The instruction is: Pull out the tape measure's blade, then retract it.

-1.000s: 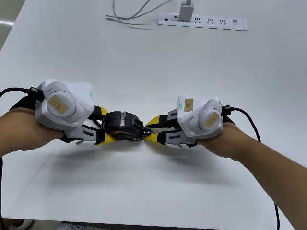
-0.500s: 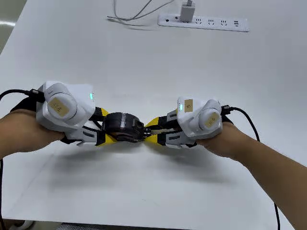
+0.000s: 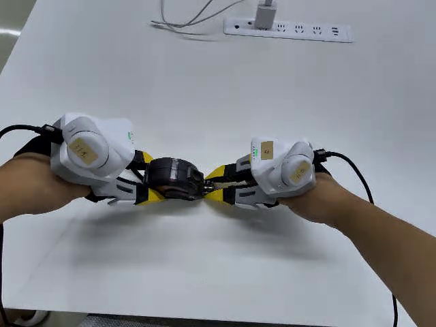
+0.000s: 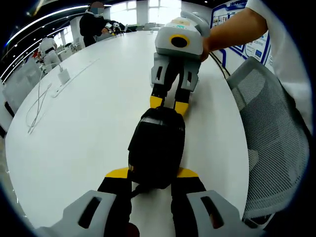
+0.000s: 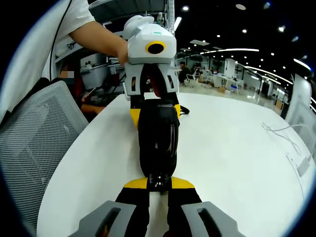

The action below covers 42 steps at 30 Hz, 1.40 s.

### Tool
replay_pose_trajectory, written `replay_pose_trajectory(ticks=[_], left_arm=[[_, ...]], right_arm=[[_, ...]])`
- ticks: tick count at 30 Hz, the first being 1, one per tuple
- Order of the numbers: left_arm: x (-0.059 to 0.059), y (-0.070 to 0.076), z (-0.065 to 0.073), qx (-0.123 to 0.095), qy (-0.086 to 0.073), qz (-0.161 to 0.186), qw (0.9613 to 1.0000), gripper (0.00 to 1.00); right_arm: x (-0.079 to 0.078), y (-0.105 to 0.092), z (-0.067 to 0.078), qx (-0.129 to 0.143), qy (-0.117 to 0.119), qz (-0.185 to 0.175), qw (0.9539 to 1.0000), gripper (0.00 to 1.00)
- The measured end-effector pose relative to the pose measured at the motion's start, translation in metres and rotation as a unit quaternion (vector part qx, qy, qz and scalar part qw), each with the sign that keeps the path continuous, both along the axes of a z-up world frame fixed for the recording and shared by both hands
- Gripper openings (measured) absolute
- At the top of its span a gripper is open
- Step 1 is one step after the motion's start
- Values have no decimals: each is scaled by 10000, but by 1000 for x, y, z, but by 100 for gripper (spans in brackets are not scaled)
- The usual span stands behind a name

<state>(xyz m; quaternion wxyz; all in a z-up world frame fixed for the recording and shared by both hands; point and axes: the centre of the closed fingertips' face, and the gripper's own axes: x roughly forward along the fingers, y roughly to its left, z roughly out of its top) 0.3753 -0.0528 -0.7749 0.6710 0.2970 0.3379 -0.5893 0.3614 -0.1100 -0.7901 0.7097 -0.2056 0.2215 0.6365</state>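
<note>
A black tape measure (image 3: 174, 178) rests just above the white table (image 3: 218, 88), held between the two grippers. My left gripper (image 3: 151, 178) is shut on its case (image 4: 157, 147), yellow pads on both sides. My right gripper (image 3: 212, 184) faces it from the right, shut on the blade's end hook (image 5: 159, 180) at the case's mouth. In the right gripper view the case (image 5: 158, 136) stands straight ahead, with the left gripper (image 5: 150, 106) behind it. The right gripper (image 4: 169, 104) touches the case's far end in the left gripper view. No blade length shows.
A white power strip (image 3: 287, 30) with a plugged charger and white cables (image 3: 187, 17) lies at the table's far edge. A grey mesh chair (image 4: 269, 143) stands beside the table. The table's near edge runs just below the hands.
Nothing has visibly changed beyond a slight shift of the hands; both grippers stay shut at the tape measure, blade still in.
</note>
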Motion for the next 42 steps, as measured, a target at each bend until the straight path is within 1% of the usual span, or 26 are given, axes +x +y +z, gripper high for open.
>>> replay_pose_trajectory(ticks=[4, 9, 13, 19, 27, 29, 36, 42], left_arm=[[0, 0, 0, 0, -3, -17, 10000, 25], [-1, 0, 0, 3, -4, 2, 10000, 25], [-1, 0, 0, -5, 10, 6, 10000, 26], [-1, 0, 0, -18, 17, -4, 10000, 26], [-1, 0, 0, -12, 7, -8, 10000, 26], [0, 0, 0, -18, 24, -4, 10000, 26], [-1, 1, 0, -21, 16, 15, 10000, 26], [-1, 0, 0, -15, 5, 25, 10000, 26]], right_arm=[[1, 0, 0, 32, 19, -34, 10000, 9], [0, -1, 0, -12, -9, -10, 10000, 9], [0, -9, 0, 9, 36, -78, 10000, 9], [-1, -20, 0, -9, 41, -164, 9999, 9], [-3, -28, 1, -31, 64, -229, 9997, 9], [-3, -30, 1, -37, 65, -242, 9997, 9], [-4, -39, 3, -61, 26, -302, 9995, 9], [-4, -48, 3, -77, 42, -370, 9993, 9]])
